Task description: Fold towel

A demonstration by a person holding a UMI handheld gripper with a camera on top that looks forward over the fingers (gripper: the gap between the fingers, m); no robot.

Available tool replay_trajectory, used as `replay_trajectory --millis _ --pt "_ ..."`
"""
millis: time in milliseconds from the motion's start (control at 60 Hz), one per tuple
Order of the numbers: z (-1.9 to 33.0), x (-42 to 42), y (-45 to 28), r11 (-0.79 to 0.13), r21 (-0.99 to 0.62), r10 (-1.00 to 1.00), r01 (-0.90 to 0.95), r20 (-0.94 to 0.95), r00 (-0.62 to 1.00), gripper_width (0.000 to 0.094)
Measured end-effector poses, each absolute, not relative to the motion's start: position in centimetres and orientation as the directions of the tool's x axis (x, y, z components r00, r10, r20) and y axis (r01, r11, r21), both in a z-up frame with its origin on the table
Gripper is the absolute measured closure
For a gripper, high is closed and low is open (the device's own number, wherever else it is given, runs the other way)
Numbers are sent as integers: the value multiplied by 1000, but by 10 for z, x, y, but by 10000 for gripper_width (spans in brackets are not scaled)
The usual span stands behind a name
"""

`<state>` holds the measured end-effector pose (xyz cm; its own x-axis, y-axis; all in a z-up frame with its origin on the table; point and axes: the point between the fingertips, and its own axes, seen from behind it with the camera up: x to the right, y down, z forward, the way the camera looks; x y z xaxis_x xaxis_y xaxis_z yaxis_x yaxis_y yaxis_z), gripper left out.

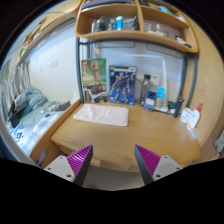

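Observation:
A pale beige towel [102, 114] lies flat on the wooden desk [140, 135], toward its far left part, well beyond my fingers. My gripper [114, 160] is open and empty, held above the desk's near edge. Its two purple pads [81, 158] stand wide apart with only bare desk and floor showing between them.
Two boxes with pictures [122, 84] stand against the wall behind the towel. Bottles and small items [155, 98] crowd the desk's back right. A shelf [130, 25] hangs above the desk. A bed with bedding [25, 105] is to the left.

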<state>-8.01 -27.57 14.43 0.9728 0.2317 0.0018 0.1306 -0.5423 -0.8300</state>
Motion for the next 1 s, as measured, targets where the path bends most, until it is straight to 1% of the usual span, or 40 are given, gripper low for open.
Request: replay_trajectory --millis 150,283,400,500,600,750,817,850,933,950,1000 --pt "83 -163 -223 -599 -782 289 173 -10 957 90" --pt "51 -241 -165 -624 -759 323 188 -32 946 89" --pt "34 -302 -102 -631 -750 334 197 -33 942 91" --pt "26 -344 -46 -616 -757 341 220 -5 940 96" --pt "15 -371 4 -608 -756 336 240 29 941 105" --pt "-3 -390 60 -595 -755 329 278 87 940 162" --pt "-17 -394 71 -614 -736 327 285 91 941 220" --pt "-15 -396 78 -605 -752 315 264 78 946 243" --pt "-17 -398 80 -604 -741 338 293 95 936 390" --pt "-17 -398 79 -604 -739 341 297 97 935 397" --pt "-17 -397 80 -604 -737 341 304 106 934 604"
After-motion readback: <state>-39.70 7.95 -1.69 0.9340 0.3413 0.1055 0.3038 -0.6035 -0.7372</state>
